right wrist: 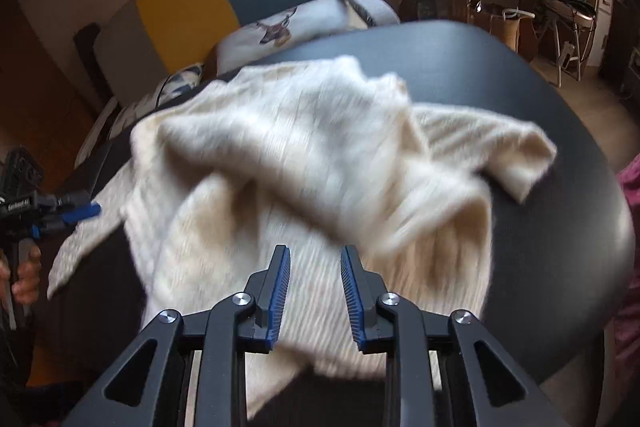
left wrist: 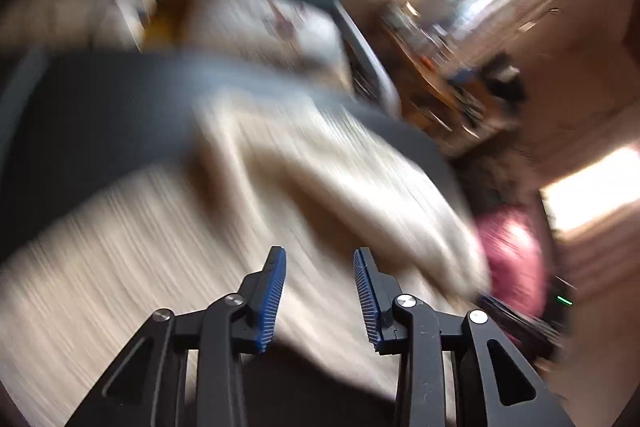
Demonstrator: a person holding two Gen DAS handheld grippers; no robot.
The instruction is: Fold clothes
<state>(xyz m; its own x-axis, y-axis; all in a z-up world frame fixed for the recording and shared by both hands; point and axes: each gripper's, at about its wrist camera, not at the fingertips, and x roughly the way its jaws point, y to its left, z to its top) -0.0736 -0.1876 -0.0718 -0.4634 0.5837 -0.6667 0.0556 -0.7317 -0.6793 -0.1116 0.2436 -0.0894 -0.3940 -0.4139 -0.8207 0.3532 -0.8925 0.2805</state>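
Cream sweater (right wrist: 304, 163) lies all bunched up on the dark counter (right wrist: 520, 75), nothing folded yet. Left tongs (left wrist: 319, 259) and right tongs (right wrist: 314, 255) gape wide, empty, at its six o'clock edge.

A dark round table (right wrist: 540, 99) carries one crumpled cream sweater (right wrist: 304, 155).

Left claw (left wrist: 320, 259) and right claw (right wrist: 314, 257), both with blue-padded fingers parted, nothing between.

Rumpled cream sweater (right wrist: 304, 155) on dark table (right wrist: 560, 147)
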